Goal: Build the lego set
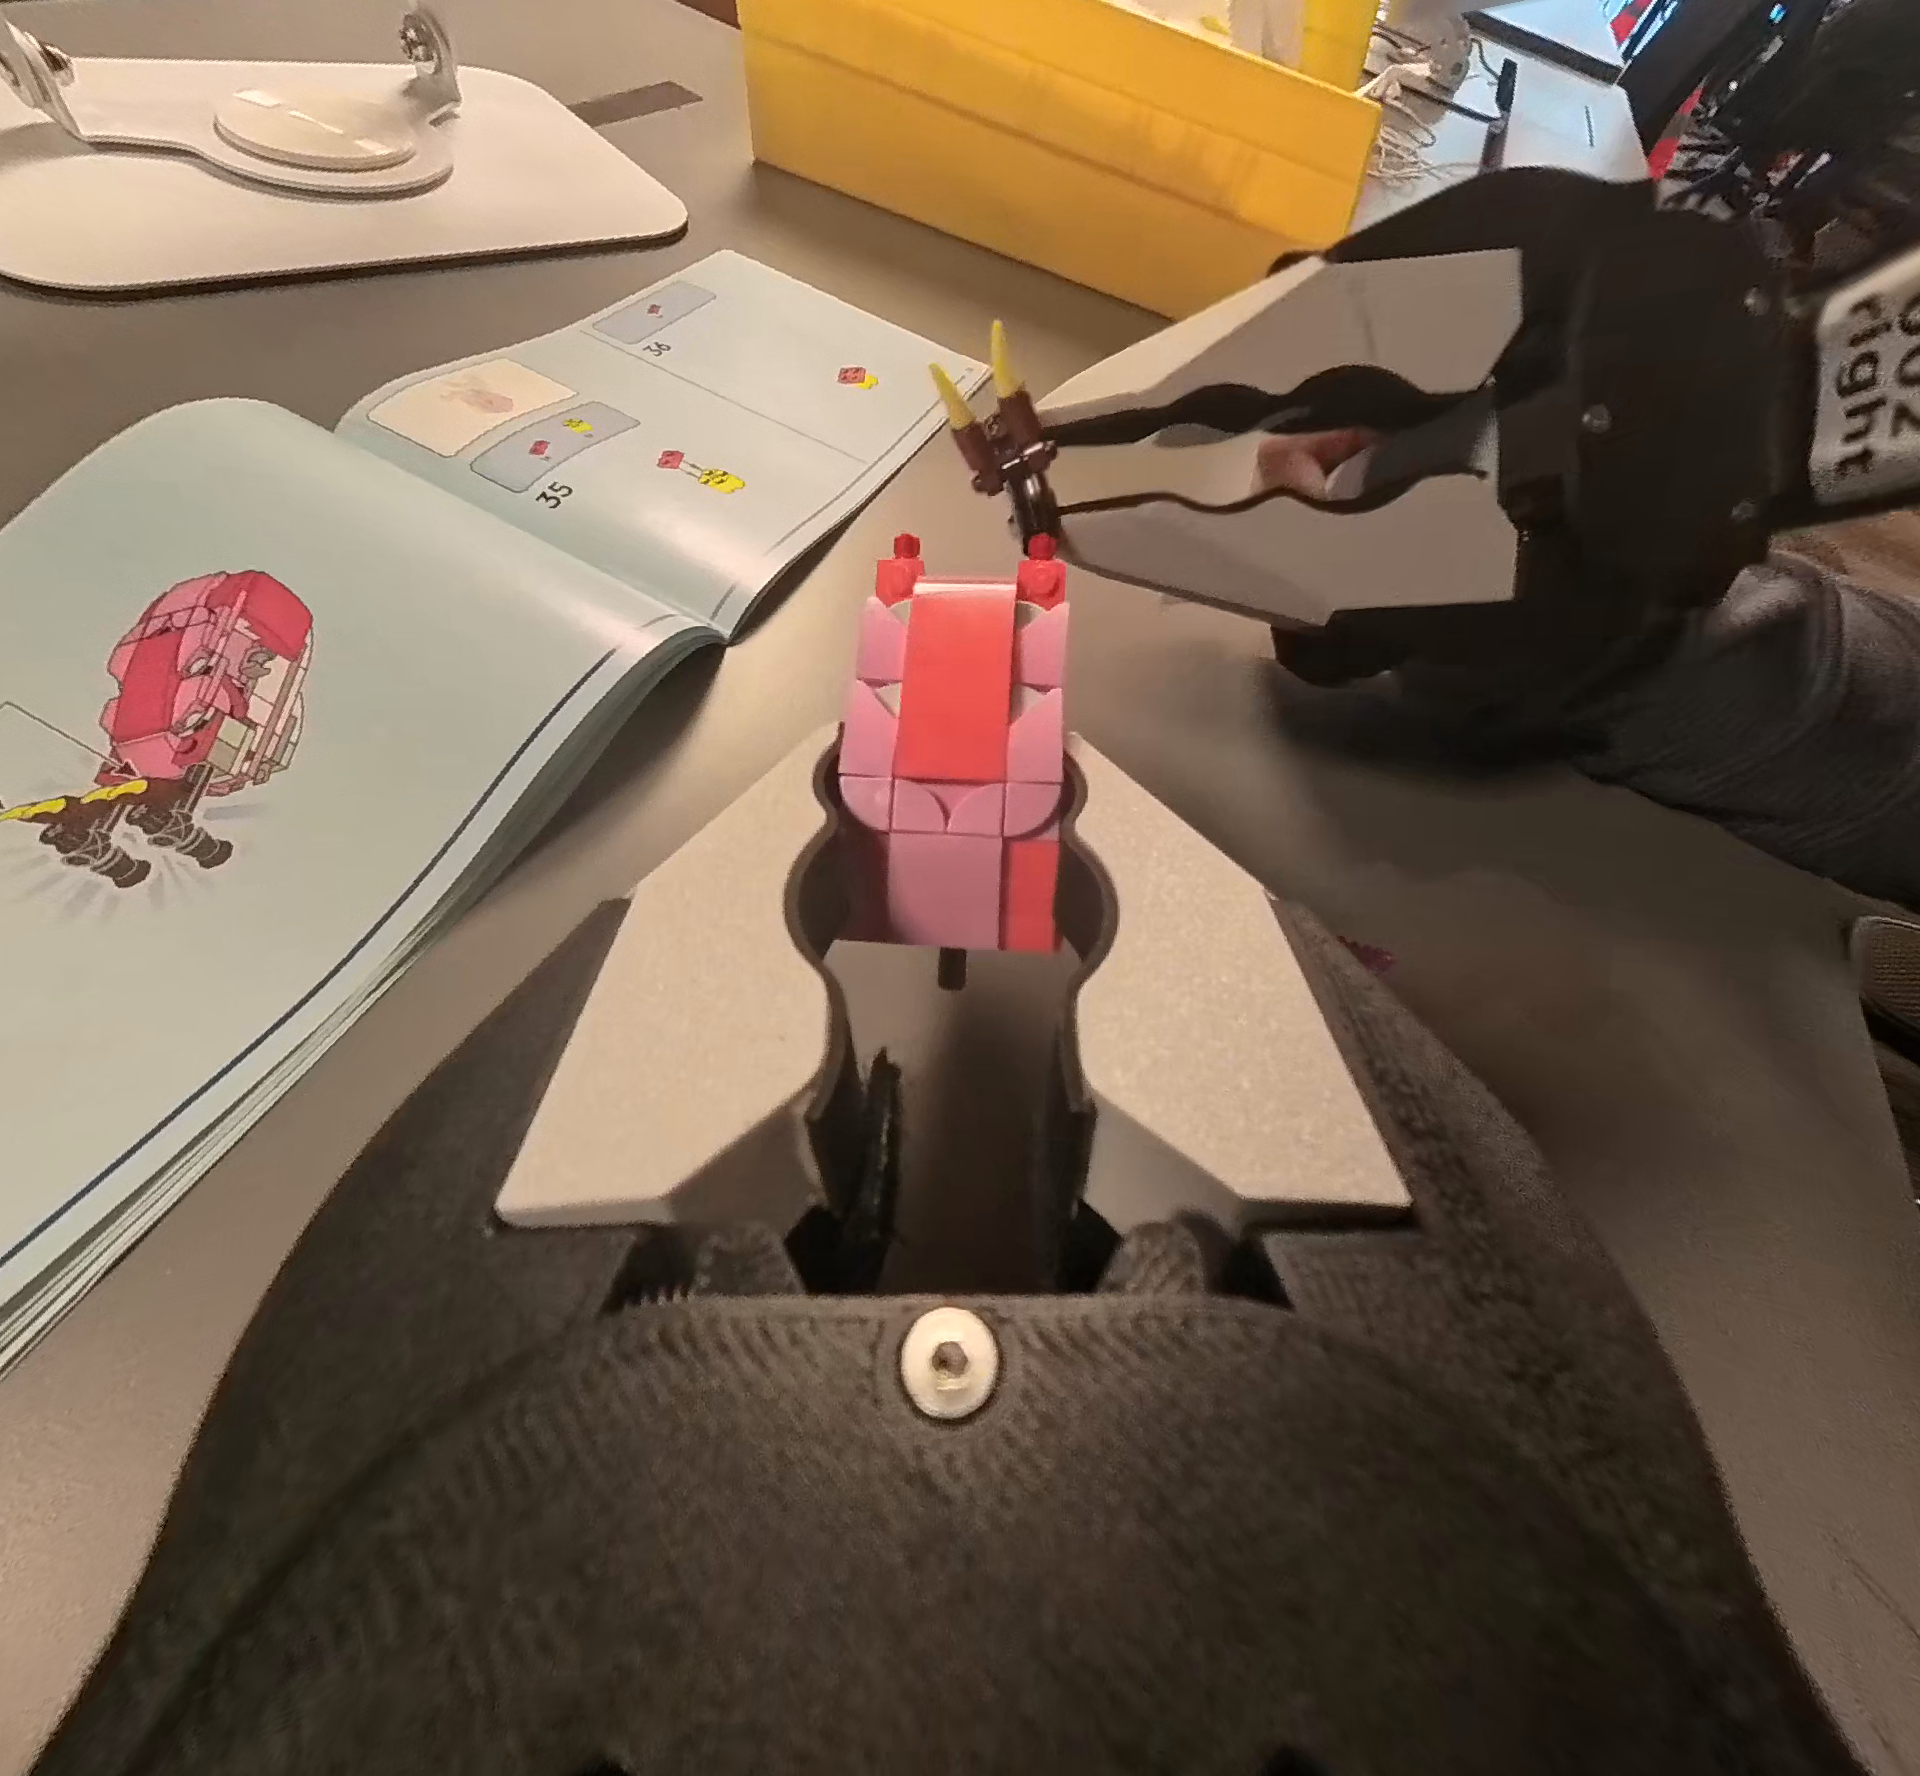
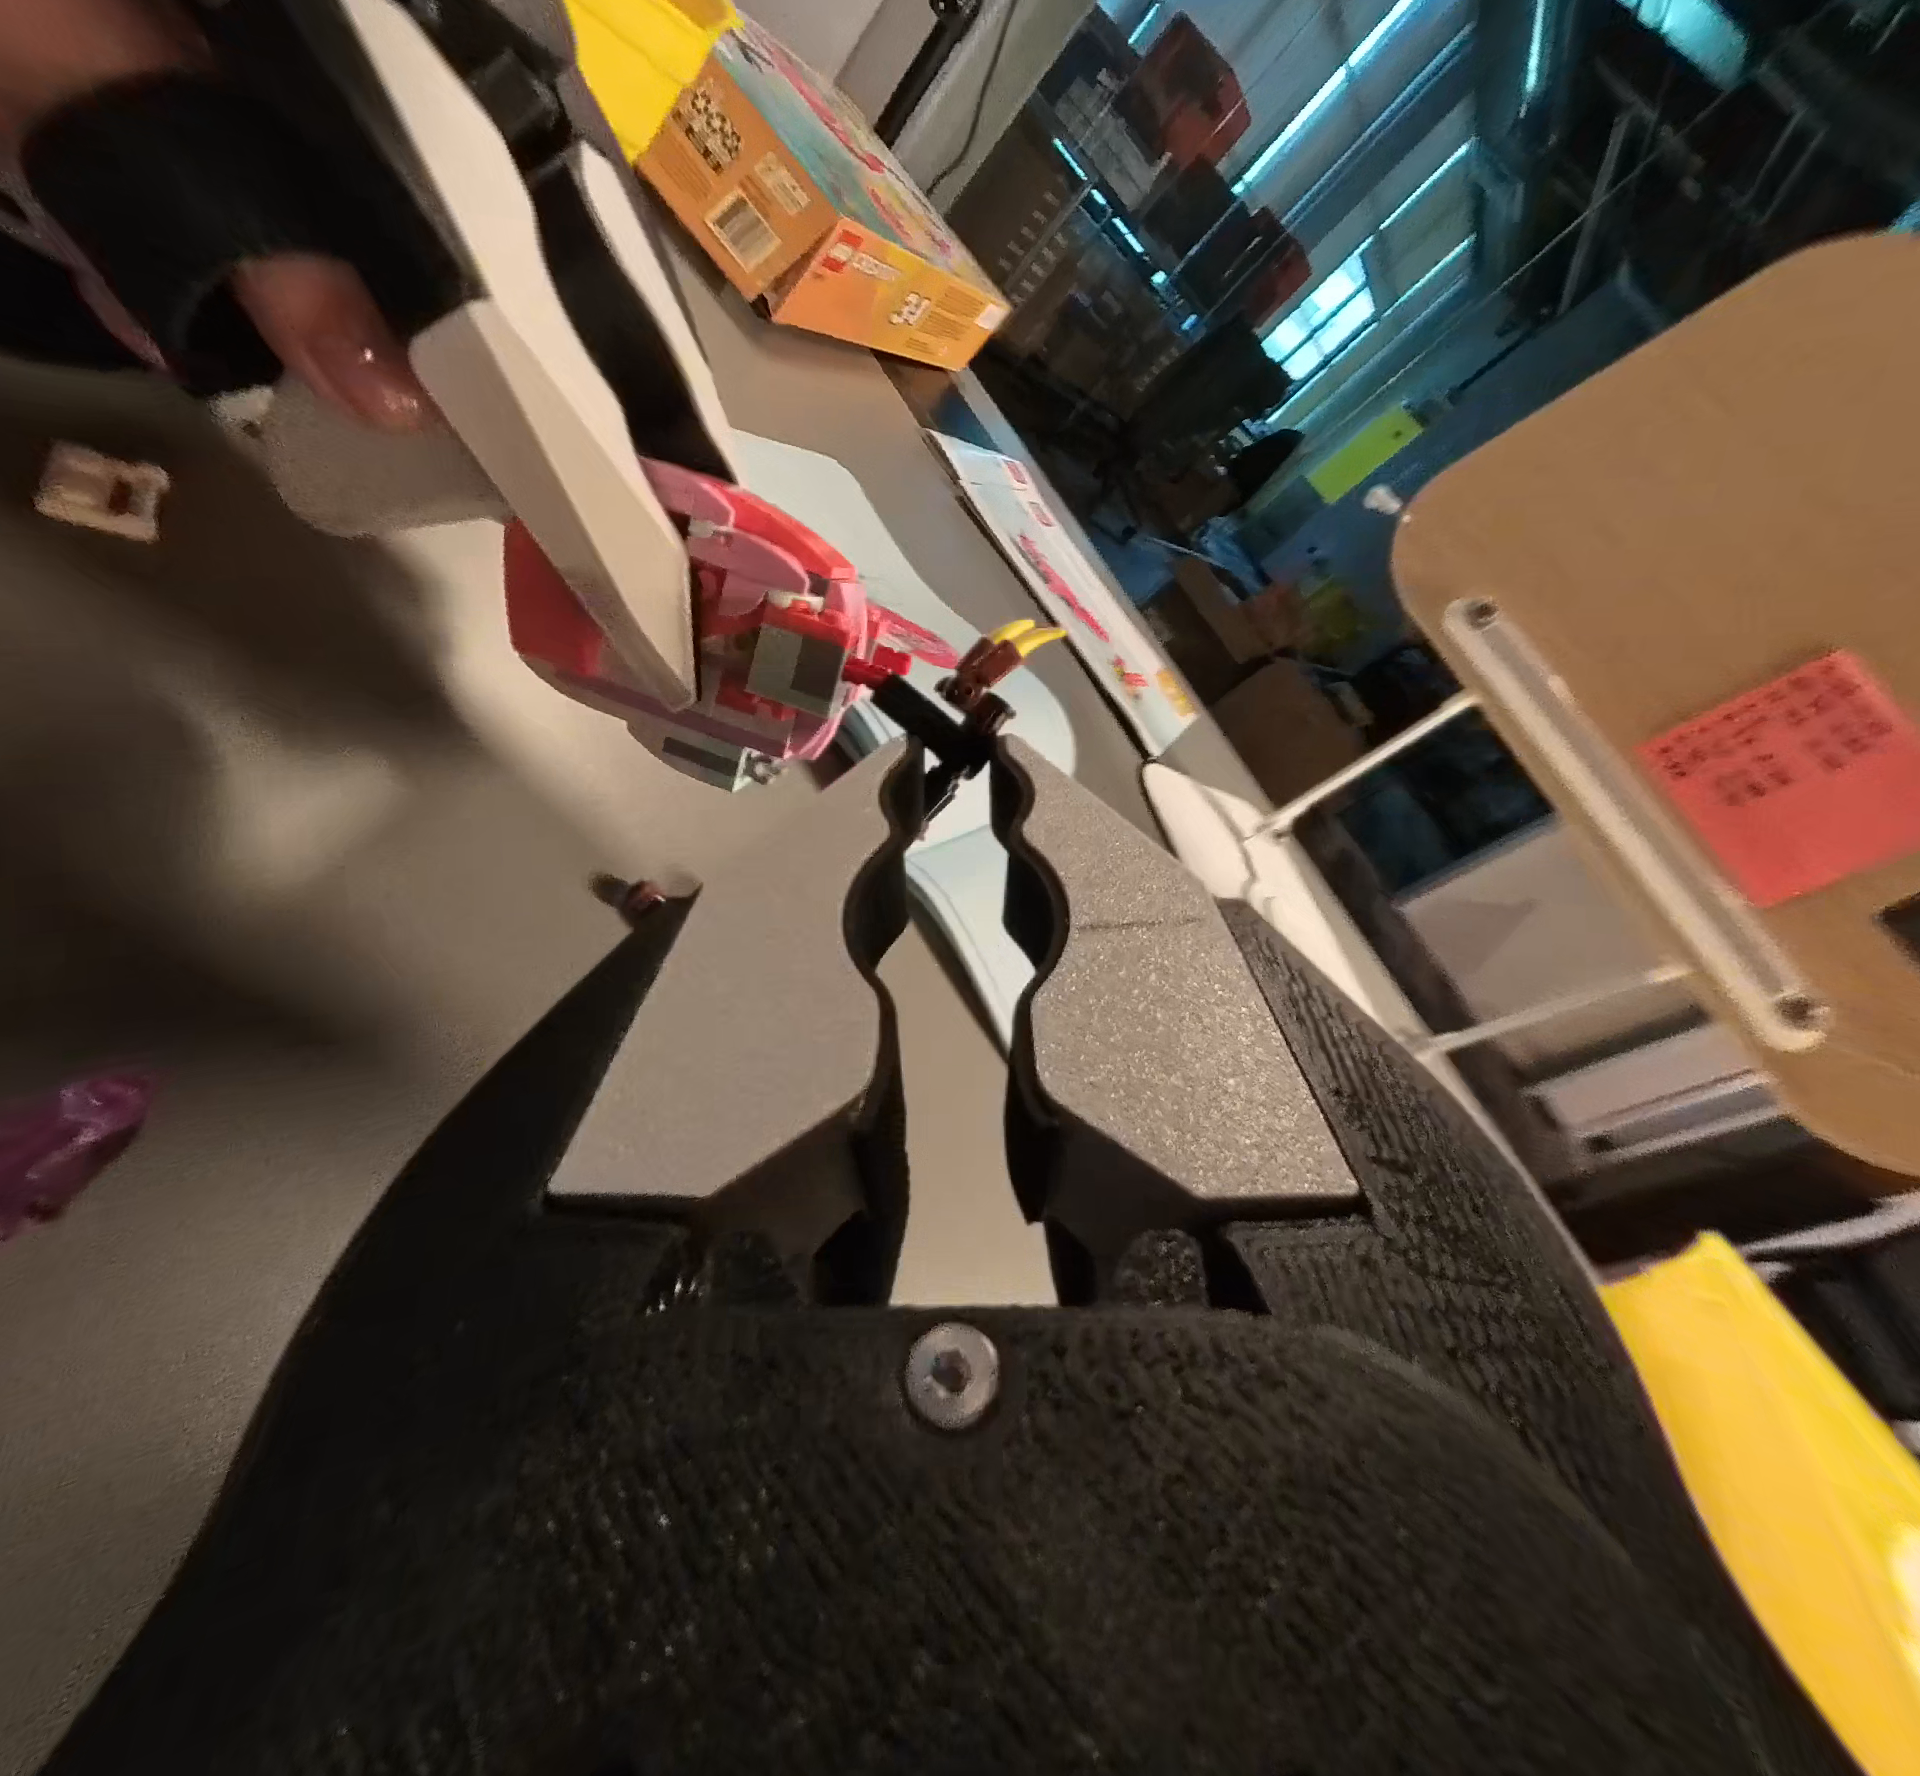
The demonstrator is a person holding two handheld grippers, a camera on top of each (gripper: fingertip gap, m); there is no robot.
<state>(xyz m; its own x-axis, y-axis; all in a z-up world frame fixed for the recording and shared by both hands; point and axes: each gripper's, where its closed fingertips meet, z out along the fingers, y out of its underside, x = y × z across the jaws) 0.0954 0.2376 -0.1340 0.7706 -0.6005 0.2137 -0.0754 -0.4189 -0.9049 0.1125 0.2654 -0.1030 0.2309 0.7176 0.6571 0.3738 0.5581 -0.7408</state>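
Your left gripper (image 1: 951,853) hugs the big pink and red brick body (image 1: 956,760), its long side pointing far, and just past its far right red peg (image 1: 1042,547) your right gripper (image 1: 1044,479) pinches the small black foot piece (image 1: 1023,479) with yellow claws.

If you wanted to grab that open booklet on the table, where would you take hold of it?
Probably the free corner of the right-hand page, coming in flat from the table edge beside the yellow bin. The instruction booklet lies open and flat, so only a thin page edge offers something to pinch.
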